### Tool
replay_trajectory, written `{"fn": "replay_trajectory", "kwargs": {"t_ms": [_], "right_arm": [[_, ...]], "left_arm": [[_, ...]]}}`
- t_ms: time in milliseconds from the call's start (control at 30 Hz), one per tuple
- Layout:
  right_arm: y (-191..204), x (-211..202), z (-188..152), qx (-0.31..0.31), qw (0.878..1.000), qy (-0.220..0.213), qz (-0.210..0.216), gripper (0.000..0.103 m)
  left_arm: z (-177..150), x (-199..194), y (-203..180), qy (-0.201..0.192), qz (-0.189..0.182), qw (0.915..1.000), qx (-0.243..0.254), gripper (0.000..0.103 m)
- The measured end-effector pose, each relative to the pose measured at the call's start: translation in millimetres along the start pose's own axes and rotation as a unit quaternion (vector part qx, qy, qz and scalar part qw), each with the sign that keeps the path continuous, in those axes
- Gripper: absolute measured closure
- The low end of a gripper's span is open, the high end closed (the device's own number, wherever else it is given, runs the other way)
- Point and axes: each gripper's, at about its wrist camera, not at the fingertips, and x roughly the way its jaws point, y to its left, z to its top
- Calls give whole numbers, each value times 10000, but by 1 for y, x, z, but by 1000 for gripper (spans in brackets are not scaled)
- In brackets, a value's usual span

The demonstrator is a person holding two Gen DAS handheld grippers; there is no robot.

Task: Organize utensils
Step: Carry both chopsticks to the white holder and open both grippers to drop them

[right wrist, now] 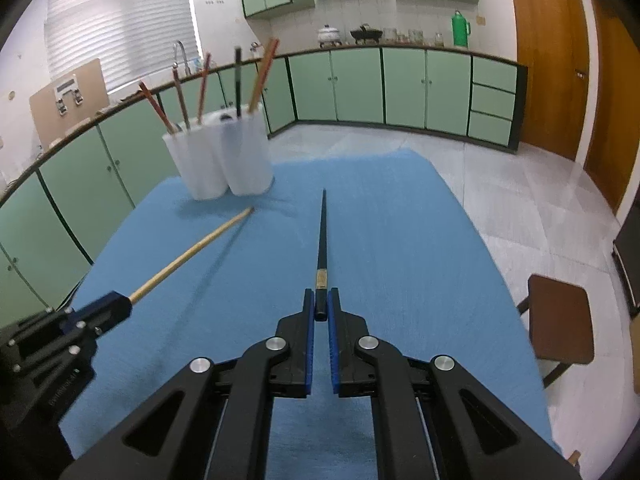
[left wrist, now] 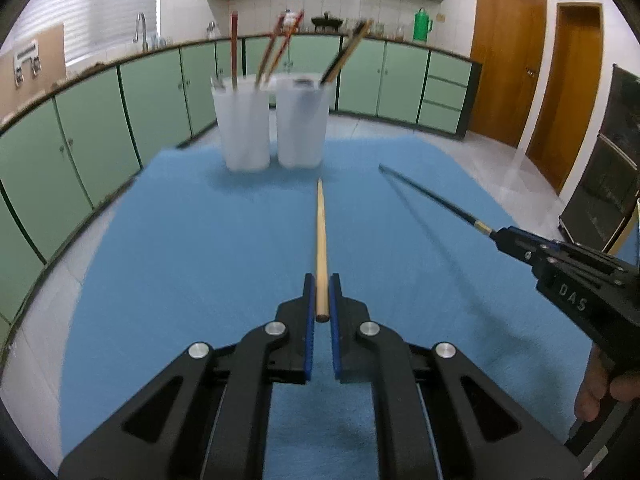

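Observation:
My left gripper [left wrist: 321,280] is shut on a pale wooden chopstick [left wrist: 321,232] by its thick end and holds it above the blue mat, tip toward two white cups [left wrist: 272,128]. My right gripper [right wrist: 321,296] is shut on a black chopstick [right wrist: 322,232], also above the mat. The cups [right wrist: 220,156] stand side by side at the mat's far edge and hold several red, brown and black chopsticks [left wrist: 280,46]. The right gripper [left wrist: 500,236] with the black chopstick [left wrist: 428,194] shows in the left wrist view; the left gripper [right wrist: 126,304] with the wooden chopstick [right wrist: 192,252] shows in the right wrist view.
A blue mat [left wrist: 180,240] covers the table. Green cabinets [right wrist: 400,84] run along the walls. A brown stool [right wrist: 560,320] stands to the right of the table. Wooden doors [left wrist: 504,64] are at the far right.

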Motion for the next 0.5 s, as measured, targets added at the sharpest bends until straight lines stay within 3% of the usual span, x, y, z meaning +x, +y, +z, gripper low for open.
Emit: {"fn": "replay_trajectory", "kwargs": {"t_ms": [500], "right_arm": [[21, -50, 73, -141, 9958, -811, 394, 97]], "left_arm": [[73, -61, 12, -1160, -73, 9932, 0, 97]]}}
